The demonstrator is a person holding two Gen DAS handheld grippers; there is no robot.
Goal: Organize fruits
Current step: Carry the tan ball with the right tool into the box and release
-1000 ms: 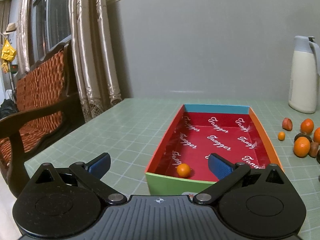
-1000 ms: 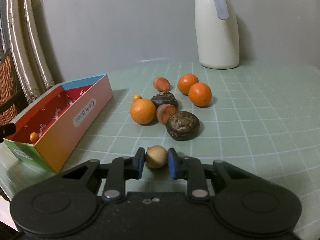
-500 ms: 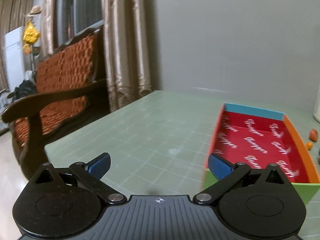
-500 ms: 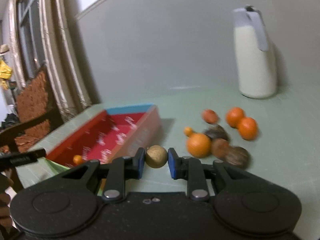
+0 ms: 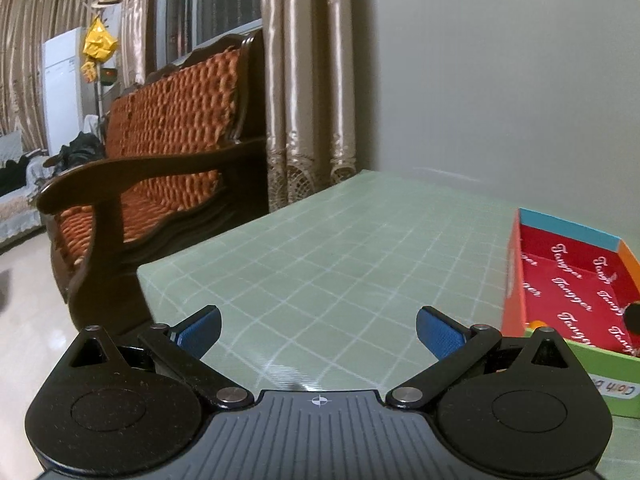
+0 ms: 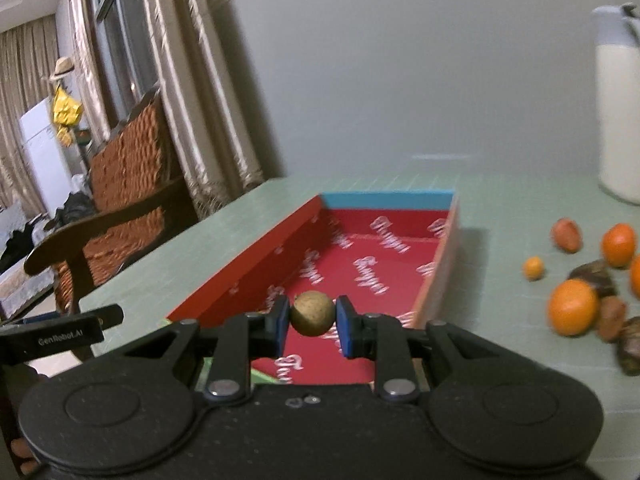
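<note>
My right gripper (image 6: 311, 320) is shut on a small round tan fruit (image 6: 311, 318) and hovers over the near end of the red-lined box (image 6: 384, 256). In the left wrist view the same box (image 5: 576, 280) lies at the far right, with a small orange fruit (image 5: 538, 323) just showing at its near end. My left gripper (image 5: 318, 330) stands open over bare green table to the left of the box, nothing between its fingers. Loose fruit lies right of the box: oranges (image 6: 572, 307), a small orange fruit (image 6: 533, 267) and brown fruits (image 6: 566, 233).
A white jug (image 6: 618, 120) stands at the back right of the green checked table (image 5: 340, 248). A wooden chair with an orange cushion (image 5: 160, 148) stands off the table's left edge, with curtains (image 5: 308, 80) behind. The other gripper's black side (image 6: 60, 330) shows at left.
My right gripper carried the tan fruit up and left from the table by the fruit pile to over the box. My left gripper swung left, away from the box, staying open.
</note>
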